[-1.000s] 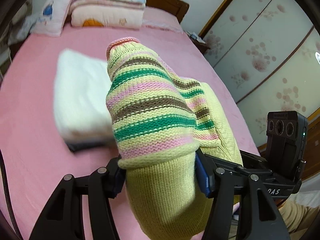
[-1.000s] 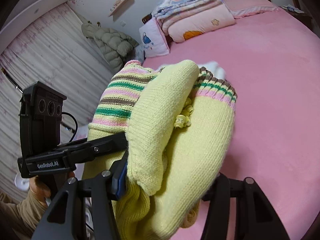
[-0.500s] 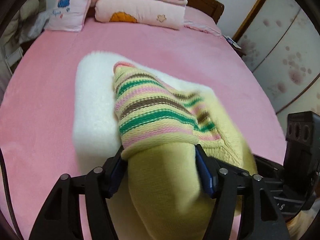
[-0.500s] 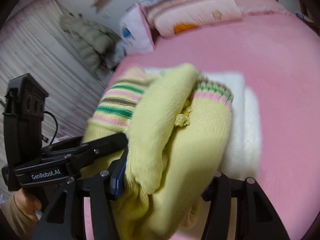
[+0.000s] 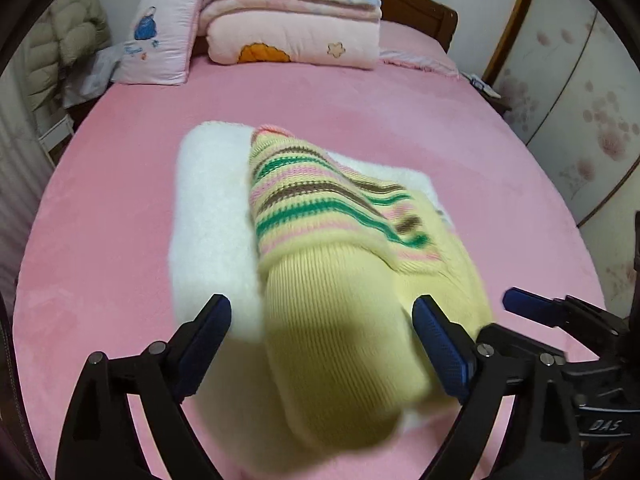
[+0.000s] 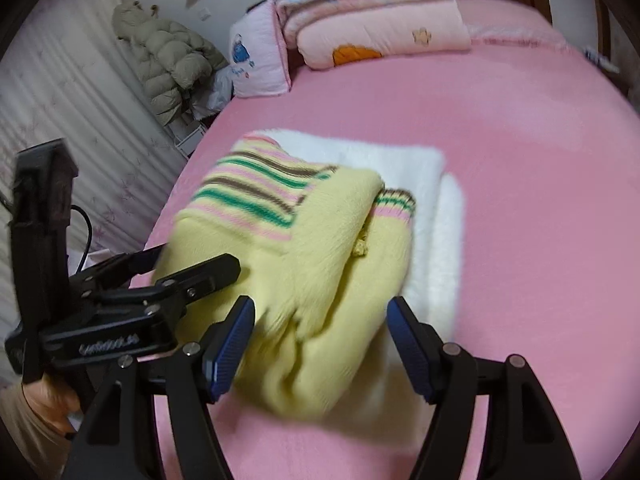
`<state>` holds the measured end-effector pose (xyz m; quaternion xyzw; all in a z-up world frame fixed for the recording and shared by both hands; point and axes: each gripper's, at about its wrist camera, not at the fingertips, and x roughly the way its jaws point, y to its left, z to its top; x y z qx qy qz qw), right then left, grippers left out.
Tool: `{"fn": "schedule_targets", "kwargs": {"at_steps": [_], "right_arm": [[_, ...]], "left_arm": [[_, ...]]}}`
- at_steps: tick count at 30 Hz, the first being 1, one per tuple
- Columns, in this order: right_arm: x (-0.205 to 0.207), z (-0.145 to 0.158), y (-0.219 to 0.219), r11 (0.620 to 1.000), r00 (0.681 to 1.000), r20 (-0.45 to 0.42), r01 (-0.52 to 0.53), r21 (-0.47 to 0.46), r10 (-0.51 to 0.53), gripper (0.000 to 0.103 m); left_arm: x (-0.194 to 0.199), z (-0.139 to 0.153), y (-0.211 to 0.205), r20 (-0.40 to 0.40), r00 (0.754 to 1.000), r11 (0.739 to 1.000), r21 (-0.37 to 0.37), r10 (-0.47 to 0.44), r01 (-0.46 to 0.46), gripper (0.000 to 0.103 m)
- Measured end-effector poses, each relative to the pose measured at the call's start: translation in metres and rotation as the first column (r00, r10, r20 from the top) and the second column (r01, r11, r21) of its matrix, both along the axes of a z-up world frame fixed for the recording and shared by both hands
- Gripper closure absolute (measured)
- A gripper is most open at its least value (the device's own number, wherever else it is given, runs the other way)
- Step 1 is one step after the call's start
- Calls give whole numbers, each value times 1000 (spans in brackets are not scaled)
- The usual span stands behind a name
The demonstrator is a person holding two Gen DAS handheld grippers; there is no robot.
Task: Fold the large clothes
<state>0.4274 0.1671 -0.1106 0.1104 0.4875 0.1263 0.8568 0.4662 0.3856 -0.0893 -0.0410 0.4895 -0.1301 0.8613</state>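
Room: a bedroom; a bed [image 5: 120,184] under a pink sheet, quilts [image 5: 292,28] stacked at the headboard, a puffer coat [image 6: 172,60] by the wall.
Landmark: a folded white fleece [image 5: 212,220] lying mid-bed.
Sweater: a folded yellow knit with green, pink and brown stripes, the sweater [image 5: 340,280] lies on top of the fleece, its near end overhanging toward the cameras.
Left tool: the left tool [image 5: 320,344] stands wide, having just been opening; the sweater's yellow end lies between the pads, which no longer press it.
Right tool: the right tool [image 6: 320,344] is likewise spread, just opened, its pads clear of the knit on both sides.
Axis: the bundle's long axis runs from the tools toward the headboard, striped end farthest, plain yellow end nearest.
Handling: likely soft, light and springy; a thick knit that slumps and may unroll once let go, with little risk of slipping on the fleece.
Hold: best taken at the thick folded near edge, both tools pinching all layers together, rather than the loose striped cuff [image 6: 394,204].
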Motion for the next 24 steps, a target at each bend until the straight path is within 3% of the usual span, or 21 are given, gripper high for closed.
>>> {"fn": "schedule_targets", "kwargs": {"at_steps": [9, 15, 21, 24], "right_arm": [[-95, 85, -50, 995, 997, 57, 45, 89, -51, 34], [-189, 161, -94, 989, 989, 139, 21, 149, -42, 34], [-297, 222, -145, 992, 983, 181, -35, 125, 11, 34], [-348, 238, -170, 996, 982, 184, -58, 63, 45, 34]], "left_arm": [[-110, 78, -25, 0, 1000, 999, -33, 22, -22, 11], [-215, 149, -64, 45, 996, 994, -82, 82, -78, 1], [-329, 201, -130, 72, 984, 986, -32, 165, -163, 1], [-381, 211, -163, 74, 980, 982, -52, 184, -180, 1]]}}
